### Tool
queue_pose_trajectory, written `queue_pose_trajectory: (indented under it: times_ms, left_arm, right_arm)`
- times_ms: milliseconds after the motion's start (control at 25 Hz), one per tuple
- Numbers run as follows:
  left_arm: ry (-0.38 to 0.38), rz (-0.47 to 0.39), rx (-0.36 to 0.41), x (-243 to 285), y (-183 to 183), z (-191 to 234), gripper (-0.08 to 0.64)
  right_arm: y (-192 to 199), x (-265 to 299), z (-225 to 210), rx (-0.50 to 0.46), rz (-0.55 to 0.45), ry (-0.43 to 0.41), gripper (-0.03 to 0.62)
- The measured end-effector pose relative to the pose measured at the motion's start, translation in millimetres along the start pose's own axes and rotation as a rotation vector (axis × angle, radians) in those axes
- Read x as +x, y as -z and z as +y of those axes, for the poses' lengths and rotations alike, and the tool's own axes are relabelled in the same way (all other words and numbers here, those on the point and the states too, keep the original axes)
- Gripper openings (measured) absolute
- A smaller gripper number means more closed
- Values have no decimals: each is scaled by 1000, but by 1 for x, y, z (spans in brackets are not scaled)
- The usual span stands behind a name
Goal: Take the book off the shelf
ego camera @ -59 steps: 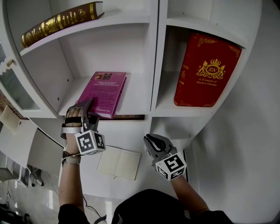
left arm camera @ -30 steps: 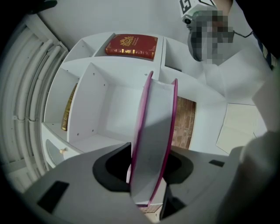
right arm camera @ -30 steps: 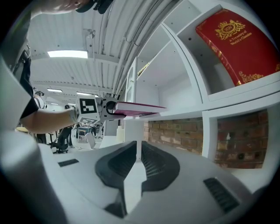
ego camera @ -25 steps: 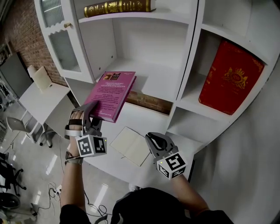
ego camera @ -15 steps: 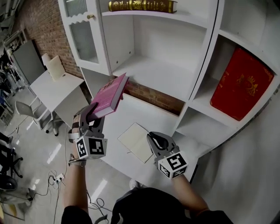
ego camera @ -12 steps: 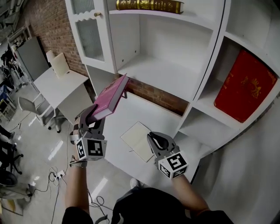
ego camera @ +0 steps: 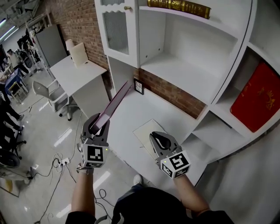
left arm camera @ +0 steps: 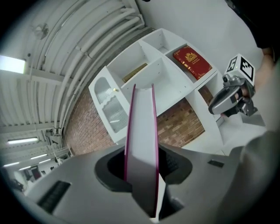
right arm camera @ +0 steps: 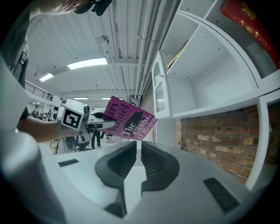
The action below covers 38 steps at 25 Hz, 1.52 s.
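Note:
A magenta book (ego camera: 114, 104) is off the shelf and stands on edge in the air over the white desk (ego camera: 127, 118). My left gripper (ego camera: 97, 127) is shut on its near end. In the left gripper view the book (left arm camera: 142, 144) runs straight out between the jaws, white pages between magenta covers. My right gripper (ego camera: 161, 141) hovers near the desk's front edge, shut, with nothing in it. The right gripper view shows the book's cover (right arm camera: 127, 119) held up at the left, well apart from my right gripper (right arm camera: 139, 162). The shelf compartment (ego camera: 183, 74) behind is bare.
An open notebook (ego camera: 151, 133) lies on the desk. A red book (ego camera: 258, 103) leans in the right compartment and a gold-lettered book (ego camera: 179, 6) lies on the top shelf. A small frame (ego camera: 138, 86) leans on the brick wall. A side table (ego camera: 76, 72) and chair (ego camera: 46, 92) stand left.
My left gripper has drawn the book off the shelf and back toward me, rolling it from flat onto its edge. Both grippers have come away from the shelf unit.

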<state>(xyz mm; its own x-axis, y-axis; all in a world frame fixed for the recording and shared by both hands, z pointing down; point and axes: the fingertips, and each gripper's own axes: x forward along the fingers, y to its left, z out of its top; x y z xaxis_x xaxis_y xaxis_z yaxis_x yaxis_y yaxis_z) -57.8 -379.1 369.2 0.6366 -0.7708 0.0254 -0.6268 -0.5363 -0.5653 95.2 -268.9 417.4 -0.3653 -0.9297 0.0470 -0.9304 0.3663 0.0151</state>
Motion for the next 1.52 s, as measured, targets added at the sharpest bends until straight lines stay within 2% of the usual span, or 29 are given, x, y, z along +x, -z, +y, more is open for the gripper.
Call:
queue_pose_trajectory:
  times_ms: [200,600,960,1520]
  left_arm:
    - [-44,27,-103,-31,12,-3,146]
    - [-111,118,-226,-91,55,-10,146]
    - [-180,189,-289,-134,87,-3,146]
    - [-214,225,-349,-167,112,-16,146]
  right_arm:
    - [-3,14,23,1,-3,-55,38]
    - [5,32,69,3,13,-155,38]
    - [11,44,97,8,27,-221,38]
    - [34,57,122,43,60,-286,38]
